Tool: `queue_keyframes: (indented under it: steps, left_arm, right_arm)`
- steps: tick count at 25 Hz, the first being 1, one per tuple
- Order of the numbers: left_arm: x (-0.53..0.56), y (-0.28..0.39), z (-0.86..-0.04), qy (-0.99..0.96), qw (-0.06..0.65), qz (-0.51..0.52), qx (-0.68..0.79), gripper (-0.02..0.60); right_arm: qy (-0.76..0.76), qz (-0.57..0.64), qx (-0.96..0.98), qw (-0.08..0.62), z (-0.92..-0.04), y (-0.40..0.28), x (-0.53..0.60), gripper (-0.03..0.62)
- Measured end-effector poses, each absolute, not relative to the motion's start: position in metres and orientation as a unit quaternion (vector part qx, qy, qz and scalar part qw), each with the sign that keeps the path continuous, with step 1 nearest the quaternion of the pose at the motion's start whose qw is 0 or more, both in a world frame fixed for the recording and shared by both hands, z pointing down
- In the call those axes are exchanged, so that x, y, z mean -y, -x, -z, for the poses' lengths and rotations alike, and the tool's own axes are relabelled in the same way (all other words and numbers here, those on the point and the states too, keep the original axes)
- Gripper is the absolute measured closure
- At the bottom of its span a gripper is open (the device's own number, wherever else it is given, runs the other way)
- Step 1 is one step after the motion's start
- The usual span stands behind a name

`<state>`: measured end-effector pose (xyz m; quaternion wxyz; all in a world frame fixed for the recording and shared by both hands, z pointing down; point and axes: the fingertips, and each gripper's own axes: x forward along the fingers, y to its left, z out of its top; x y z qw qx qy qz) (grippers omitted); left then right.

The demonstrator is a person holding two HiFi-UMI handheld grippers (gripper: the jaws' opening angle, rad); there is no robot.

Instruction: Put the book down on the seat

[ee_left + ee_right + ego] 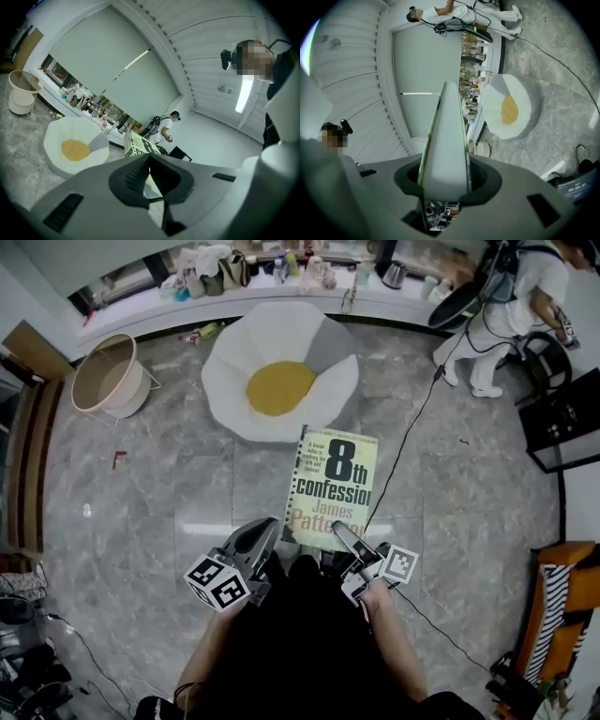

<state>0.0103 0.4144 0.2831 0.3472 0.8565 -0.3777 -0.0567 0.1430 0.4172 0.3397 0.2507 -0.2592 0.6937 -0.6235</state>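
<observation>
The right gripper (444, 190), jaws half-closed, clamps the near edge of the book (334, 482) while the left gripper (149, 180) seemingly pinches its corner, keeping this light, slightly floppy paperback level, short of the seat (281, 381) ahead.

A lived-in room fitted out for recording is indicated: marble-tiled floor (141, 493), an egg-shaped seat (281, 387), a window ledge (150, 313) crowded with clutter (bottles, bags), a cable (412, 423) trailed across, a second person (516, 296) wearing gear.
</observation>
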Motion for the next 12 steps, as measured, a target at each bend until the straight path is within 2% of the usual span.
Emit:
queue_keyframes:
  steps: [7,12]
  left_arm:
    - [-0.411,-0.01,-0.275,-0.858,0.327,0.05,0.393,0.569]
    - [-0.39,0.019,-0.288,-0.855,0.327,0.051,0.399,0.569]
  right_arm:
    - [0.258,0.642,-0.68,0.243,-0.346,-0.145,-0.409,0.418]
    - [0.25,0.651,-0.678,0.234,-0.351,-0.112,-0.387,0.418]
